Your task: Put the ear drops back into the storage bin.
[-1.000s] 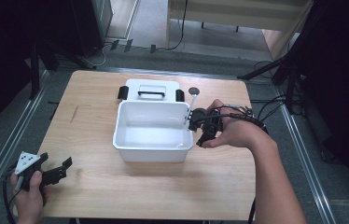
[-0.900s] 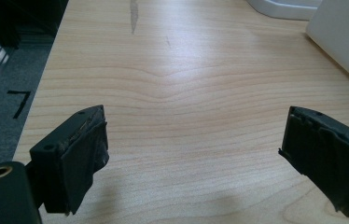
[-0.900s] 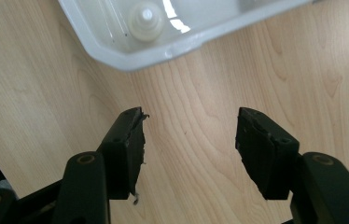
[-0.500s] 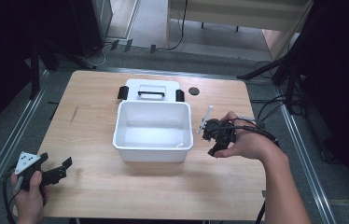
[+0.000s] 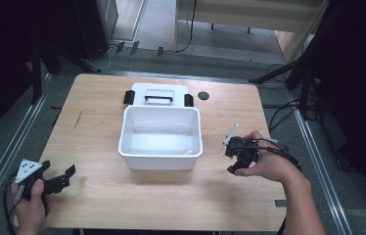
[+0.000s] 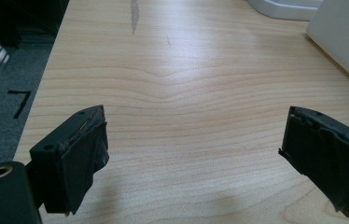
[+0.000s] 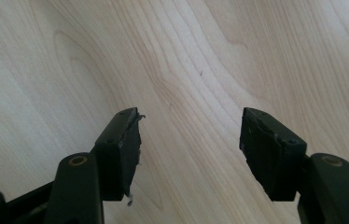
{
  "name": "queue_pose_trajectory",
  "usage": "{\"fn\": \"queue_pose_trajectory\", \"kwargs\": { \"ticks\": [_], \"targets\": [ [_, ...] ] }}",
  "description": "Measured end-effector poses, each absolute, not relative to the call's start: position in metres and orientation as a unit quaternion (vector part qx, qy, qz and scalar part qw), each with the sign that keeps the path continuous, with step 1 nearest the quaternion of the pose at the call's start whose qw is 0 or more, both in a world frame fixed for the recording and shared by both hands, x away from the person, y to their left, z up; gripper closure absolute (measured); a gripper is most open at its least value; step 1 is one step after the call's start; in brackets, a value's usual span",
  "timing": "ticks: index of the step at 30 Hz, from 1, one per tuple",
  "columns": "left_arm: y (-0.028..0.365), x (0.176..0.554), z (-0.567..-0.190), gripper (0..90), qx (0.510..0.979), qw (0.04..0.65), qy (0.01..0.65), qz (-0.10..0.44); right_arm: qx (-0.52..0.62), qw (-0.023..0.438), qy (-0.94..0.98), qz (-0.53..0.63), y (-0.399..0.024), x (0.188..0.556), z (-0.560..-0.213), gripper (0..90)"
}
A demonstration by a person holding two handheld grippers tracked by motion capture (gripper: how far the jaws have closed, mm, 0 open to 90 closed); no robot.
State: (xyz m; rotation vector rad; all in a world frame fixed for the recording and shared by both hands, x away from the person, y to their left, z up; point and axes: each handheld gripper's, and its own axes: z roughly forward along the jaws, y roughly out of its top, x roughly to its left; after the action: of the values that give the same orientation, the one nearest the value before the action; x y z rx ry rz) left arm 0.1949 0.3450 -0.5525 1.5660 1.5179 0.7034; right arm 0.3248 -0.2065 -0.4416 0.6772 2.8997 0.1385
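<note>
A white open bin [image 5: 161, 157] stands mid-table, and nothing shows inside it. Its white lid [image 5: 159, 91], with a black handle and black side clips, lies flat just behind it. My right gripper [image 5: 233, 157] hovers low over bare wood to the right of the bin, clear of its wall. Its jaws point down at the tabletop. In the right gripper view the gripper [image 7: 191, 135] is open with only wood grain between the jaws. My left gripper [image 5: 57, 169] rests at the near left corner, open and empty [image 6: 193, 140], and it faces the bin's wall [image 6: 345, 37].
A small black disc [image 5: 202, 95] lies on the table right of the lid. The wooden tabletop [image 5: 98, 142] has bare room on both sides of the bin. Metal rails and cables run along the floor around the table.
My right gripper has drawn away from the bin's right rim, moving right and toward the near edge, and now hangs low over the table. The left gripper has stayed put.
</note>
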Motion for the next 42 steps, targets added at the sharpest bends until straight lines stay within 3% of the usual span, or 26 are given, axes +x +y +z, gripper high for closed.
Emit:
{"fn": "queue_pose_trajectory", "kwargs": {
  "ticks": [6,14,20,24,27,42],
  "targets": [
    [0.345,0.195,-0.552,7.6,0.622,0.412,0.604,0.280,0.275,0.093,0.954,0.076,-0.225,0.320,-0.456,35.2],
    [0.345,0.195,-0.552,7.6,0.622,0.412,0.604,0.280,0.347,0.141,0.914,0.156,-0.251,0.305,-0.471,23.8],
    [0.345,0.195,-0.552,7.6,0.622,0.411,0.604,0.281,0.408,0.131,0.875,0.224,-0.276,0.293,-0.491,12.9],
    [0.345,0.195,-0.552,7.6,0.621,0.411,0.605,0.282,0.434,0.178,0.851,0.236,-0.287,0.281,-0.505,10.9],
    [0.345,0.195,-0.552,7.6,0.621,0.410,0.605,0.282,0.462,0.182,0.823,0.275,-0.297,0.271,-0.513,2.9],
    [0.344,0.195,-0.552,7.6,0.626,0.407,0.601,0.283,0.540,0.252,0.683,0.423,-0.333,0.239,-0.542,0.6]
  ]
}}
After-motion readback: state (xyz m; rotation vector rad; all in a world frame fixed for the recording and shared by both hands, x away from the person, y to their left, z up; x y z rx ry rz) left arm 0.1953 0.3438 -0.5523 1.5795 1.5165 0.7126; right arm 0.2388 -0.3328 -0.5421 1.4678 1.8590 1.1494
